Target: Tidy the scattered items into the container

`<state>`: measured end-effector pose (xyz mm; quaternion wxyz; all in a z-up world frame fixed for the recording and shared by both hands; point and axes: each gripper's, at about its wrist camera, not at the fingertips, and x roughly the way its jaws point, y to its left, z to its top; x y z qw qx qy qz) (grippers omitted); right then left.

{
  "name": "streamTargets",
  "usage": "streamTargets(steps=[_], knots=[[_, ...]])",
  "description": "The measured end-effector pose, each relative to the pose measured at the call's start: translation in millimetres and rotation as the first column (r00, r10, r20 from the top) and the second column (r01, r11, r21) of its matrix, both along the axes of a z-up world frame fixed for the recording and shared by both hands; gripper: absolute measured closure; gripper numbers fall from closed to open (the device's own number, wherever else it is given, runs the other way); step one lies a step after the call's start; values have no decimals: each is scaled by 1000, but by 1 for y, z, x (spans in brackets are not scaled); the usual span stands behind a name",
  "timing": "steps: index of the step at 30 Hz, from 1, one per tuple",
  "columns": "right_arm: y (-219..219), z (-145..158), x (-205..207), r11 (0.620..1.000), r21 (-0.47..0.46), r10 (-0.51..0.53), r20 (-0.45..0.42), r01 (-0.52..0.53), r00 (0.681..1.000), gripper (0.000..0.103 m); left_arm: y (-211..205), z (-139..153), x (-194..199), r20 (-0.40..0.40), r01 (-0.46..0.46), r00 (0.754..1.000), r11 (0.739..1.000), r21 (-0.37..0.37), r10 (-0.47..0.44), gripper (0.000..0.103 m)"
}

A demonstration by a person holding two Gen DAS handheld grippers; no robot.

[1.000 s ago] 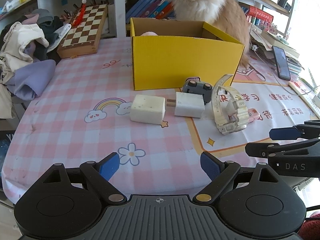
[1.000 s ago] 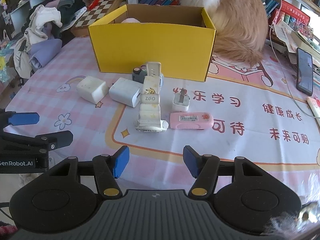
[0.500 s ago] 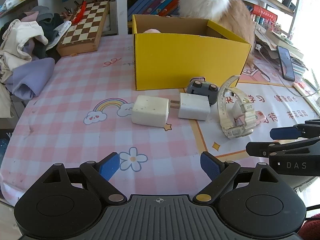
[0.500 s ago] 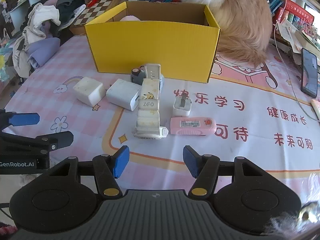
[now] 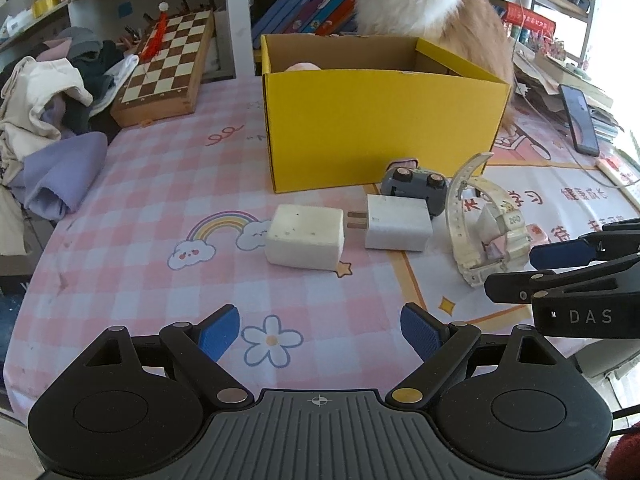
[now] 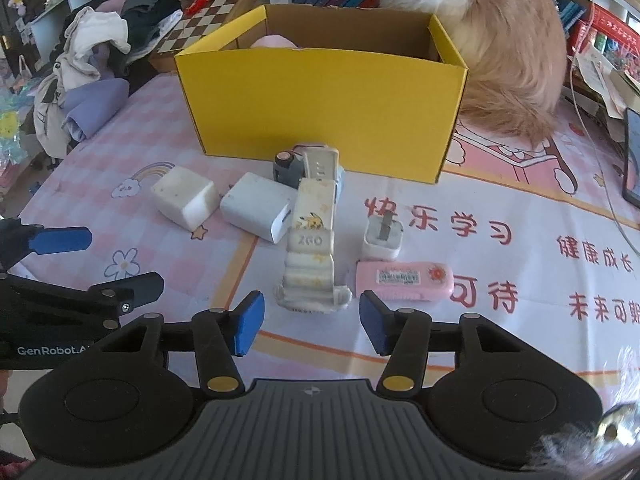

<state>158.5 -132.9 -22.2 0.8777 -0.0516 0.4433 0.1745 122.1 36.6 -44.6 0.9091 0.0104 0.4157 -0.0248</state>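
Note:
A yellow cardboard box [image 5: 380,124] [image 6: 320,100] stands open on the table, with something pink inside. In front of it lie a cream charger [image 5: 306,237] [image 6: 185,198], a white charger [image 5: 398,222] [image 6: 256,212], a grey toy car [image 5: 414,186] [image 6: 286,168], a white watch [image 5: 478,224] [image 6: 312,248], a small white plug [image 6: 382,238] and a pink case [image 6: 404,280]. My left gripper [image 5: 320,334] is open, short of the cream charger. My right gripper [image 6: 312,322] is open, its blue fingertips just in front of the watch.
A fluffy orange cat [image 6: 500,32] [image 5: 432,0] sits right behind the box. A chessboard [image 5: 168,68] and a clothes pile [image 5: 48,120] lie at the left. A phone [image 5: 580,118] and a cable lie at the right. Bookshelves stand behind.
Both grippers have moved forward toward the items, so the watch and chargers look nearer. The cat has turned its head away behind the box.

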Motion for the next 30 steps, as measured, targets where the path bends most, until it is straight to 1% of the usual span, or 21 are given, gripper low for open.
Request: streamTargets(steps=[7,21,27,30], knots=[[0,-2,11,1000,7,13,-7,-13,1000,59,0,-2,10,1,-11,1000,1000,5,11,13],[-1,0,21,997,15,76,12,-77,997,60,-2,-9,46,34,-23,999,998,53,21,14],[0,1,24,995,6,101,18,-101,995,60,-4,-16,63,33,-19,999,996,85,16,14],[0,0,24,994,4,113,19,-113,993,60,-4,-19,68,25,-18,1000,996,89,16,14]])
